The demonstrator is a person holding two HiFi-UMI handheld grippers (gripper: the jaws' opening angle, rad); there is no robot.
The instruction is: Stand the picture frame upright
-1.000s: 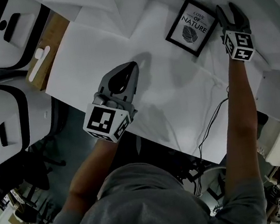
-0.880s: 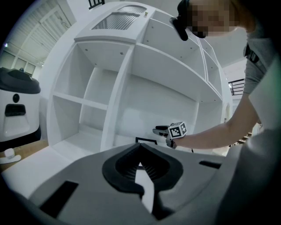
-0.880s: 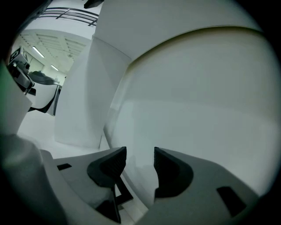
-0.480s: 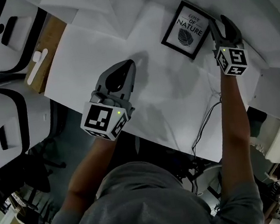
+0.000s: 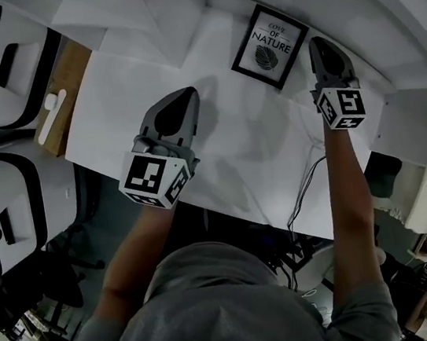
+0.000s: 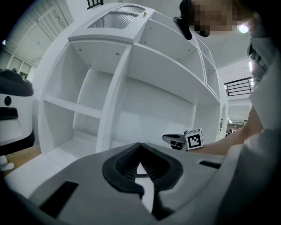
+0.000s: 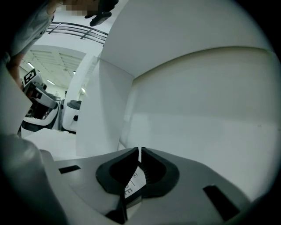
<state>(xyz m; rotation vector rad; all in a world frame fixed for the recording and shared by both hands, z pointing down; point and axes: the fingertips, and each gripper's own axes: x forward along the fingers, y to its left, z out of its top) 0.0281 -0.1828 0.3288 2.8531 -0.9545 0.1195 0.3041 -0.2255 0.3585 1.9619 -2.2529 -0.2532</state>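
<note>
Black rectangular picture frame (image 5: 267,36) lies flat, face up, at the far edge of the white table (image 5: 257,143), close to the white shelf unit (image 6: 131,88).

Print in the frame: a white sheet reading "LOVE OF NATURE" above a dark leaf drawing. In the right gripper view only the letters "RE" are legible. Right gripper (image 5: 319,41) sits just beside the frame's right corner. Its jaws have just been closing and stand almost together, with a thin slit at the tips and nothing pinched there. The print shows through the hollow behind the tips. Contact with the frame: cannot tell. Left gripper (image 5: 188,92) is over the table, well to the left of the frame, with its jaws fully together and empty.
</note>
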